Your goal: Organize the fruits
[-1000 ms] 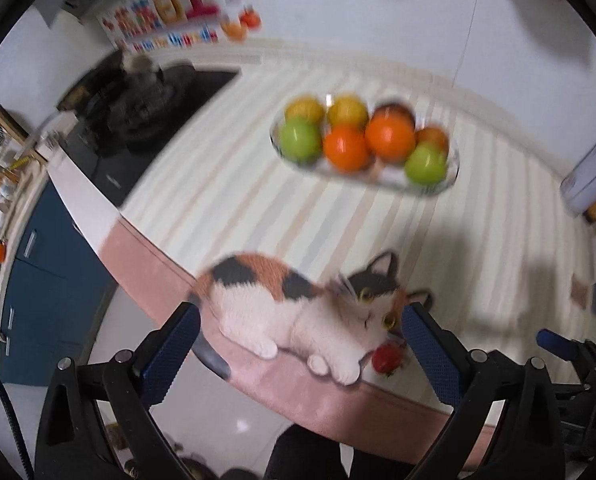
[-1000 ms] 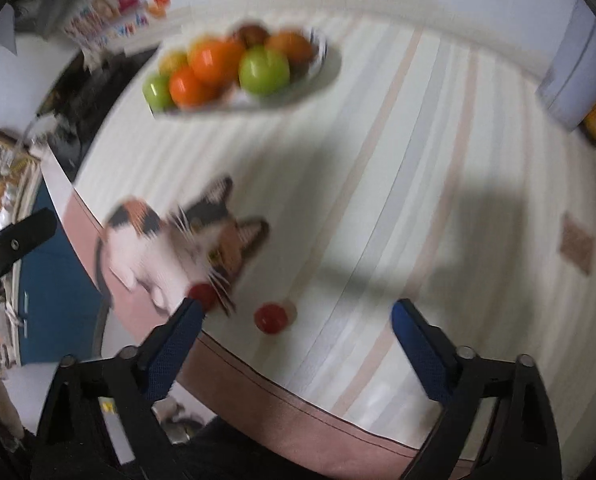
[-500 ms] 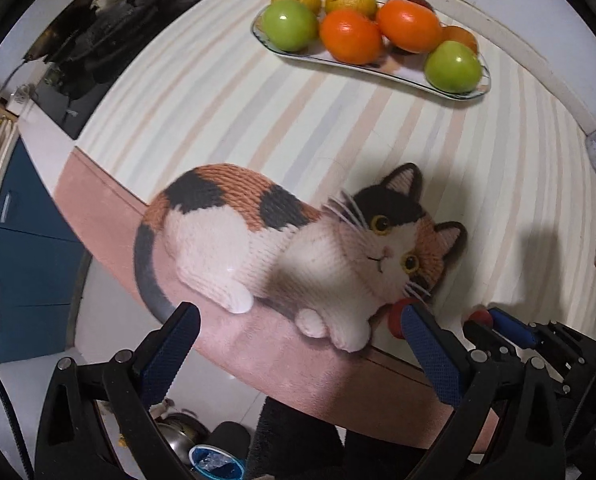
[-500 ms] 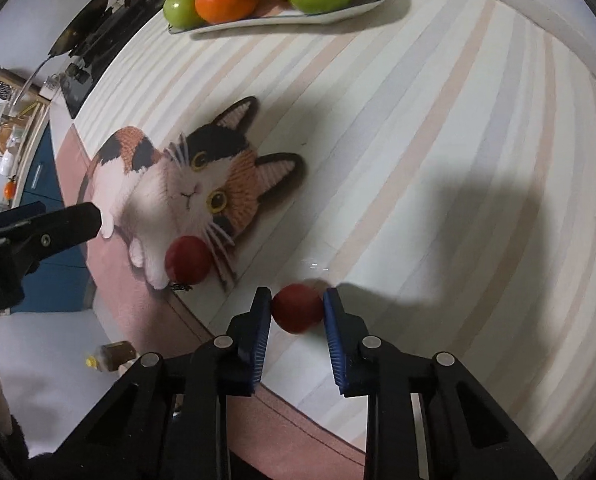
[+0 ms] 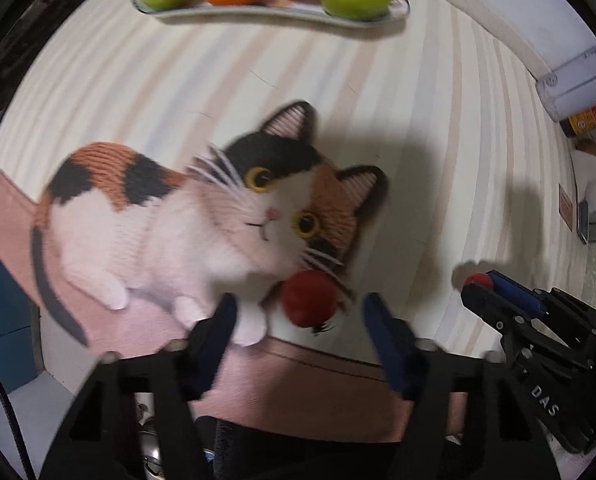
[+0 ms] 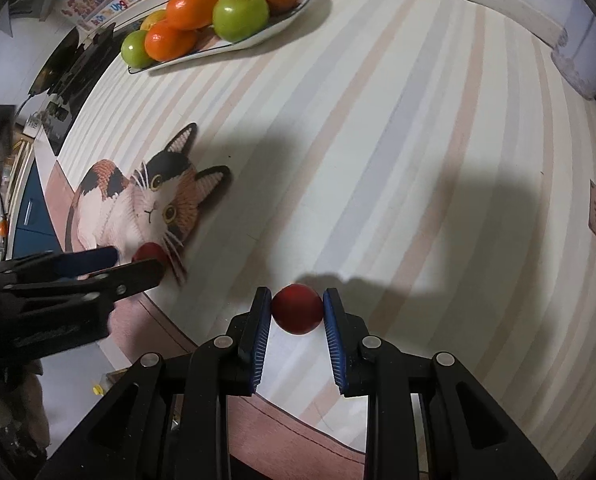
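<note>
My right gripper [image 6: 297,312] is shut on a small red fruit [image 6: 297,309] just above the striped tablecloth; it also shows in the left wrist view [image 5: 497,286] at the right. A second small red fruit [image 5: 309,299] lies at the printed cat's chin near the table's front edge. My left gripper [image 5: 299,312] is open, its fingers on either side of that fruit, apart from it. In the right wrist view the left gripper [image 6: 130,264] reaches in from the left beside this fruit [image 6: 150,253]. A white plate [image 6: 258,40] with oranges and green apples stands at the far side.
The cat picture [image 5: 202,216] is printed on the cloth. The table's front edge [image 5: 317,384] runs just under both grippers. A white roll and boxes [image 5: 577,84] stand at the far right. A black stove [image 6: 74,68] lies far left.
My left gripper has moved forward and down to the red fruit by the cat, and its fingers have narrowed around it. My right gripper holds its fruit, lifted slightly.
</note>
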`<state>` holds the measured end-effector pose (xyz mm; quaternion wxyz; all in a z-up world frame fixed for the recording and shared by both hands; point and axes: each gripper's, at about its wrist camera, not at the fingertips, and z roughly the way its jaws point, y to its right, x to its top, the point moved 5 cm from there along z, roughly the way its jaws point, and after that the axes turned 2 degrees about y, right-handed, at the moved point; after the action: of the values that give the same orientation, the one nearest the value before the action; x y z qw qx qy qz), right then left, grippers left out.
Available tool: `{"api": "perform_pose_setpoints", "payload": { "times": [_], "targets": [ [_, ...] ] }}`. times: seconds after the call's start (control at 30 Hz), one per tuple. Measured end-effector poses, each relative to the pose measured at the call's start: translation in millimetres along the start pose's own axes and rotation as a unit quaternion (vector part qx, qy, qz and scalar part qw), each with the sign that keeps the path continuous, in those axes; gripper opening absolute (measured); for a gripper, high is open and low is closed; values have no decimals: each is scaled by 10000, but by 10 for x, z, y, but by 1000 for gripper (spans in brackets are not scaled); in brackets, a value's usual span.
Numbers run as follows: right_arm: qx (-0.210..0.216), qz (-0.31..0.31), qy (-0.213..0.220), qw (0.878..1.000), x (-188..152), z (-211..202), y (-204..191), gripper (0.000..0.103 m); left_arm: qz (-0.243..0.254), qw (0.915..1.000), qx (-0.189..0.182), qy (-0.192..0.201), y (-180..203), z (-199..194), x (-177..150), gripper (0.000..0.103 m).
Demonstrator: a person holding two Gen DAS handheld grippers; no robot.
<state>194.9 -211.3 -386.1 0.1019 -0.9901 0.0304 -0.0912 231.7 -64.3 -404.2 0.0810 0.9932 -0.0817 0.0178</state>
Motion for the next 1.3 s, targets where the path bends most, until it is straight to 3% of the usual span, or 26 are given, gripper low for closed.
{"api": "perform_pose_setpoints", "payload": {
  "times": [0.07, 0.2, 0.5, 0.7, 0.83, 0.97, 1.13, 1.3],
  "targets": [
    [-5, 15, 16, 10000, -25, -18, 24, 29, 22, 10000, -22, -7, 30, 37, 18, 39],
    [-9, 7, 36, 10000, -31, -43, 40, 29, 53, 10000, -19, 58, 74, 70, 63, 29],
    [180, 89, 151, 9997, 81, -126, 48, 29, -158, 9996, -164, 145, 68, 6, 171, 28],
    [1000, 748, 320, 9917, 464, -290, 192, 29, -389, 9962, -630, 449, 72, -363, 420, 28],
    [1789, 1298, 508, 9739, 983, -433, 361, 29, -536, 9903, -942, 868, 140, -714, 838, 28],
    [2042, 1327, 781, 9667, 1511, -532, 386, 29, -1010, 9808, -1256, 1101, 50, -837, 1212, 28],
    [2067, 1239, 735, 9678, 1975, -387, 316, 29, -1829, 9620, -1651, 1175, -206, -674, 1568, 28],
    [1760, 1067, 539, 9771, 2206, -35, 255, 29, -2328, 9492, -1832, 1060, -395, -431, 1680, 28]
  ]
}}
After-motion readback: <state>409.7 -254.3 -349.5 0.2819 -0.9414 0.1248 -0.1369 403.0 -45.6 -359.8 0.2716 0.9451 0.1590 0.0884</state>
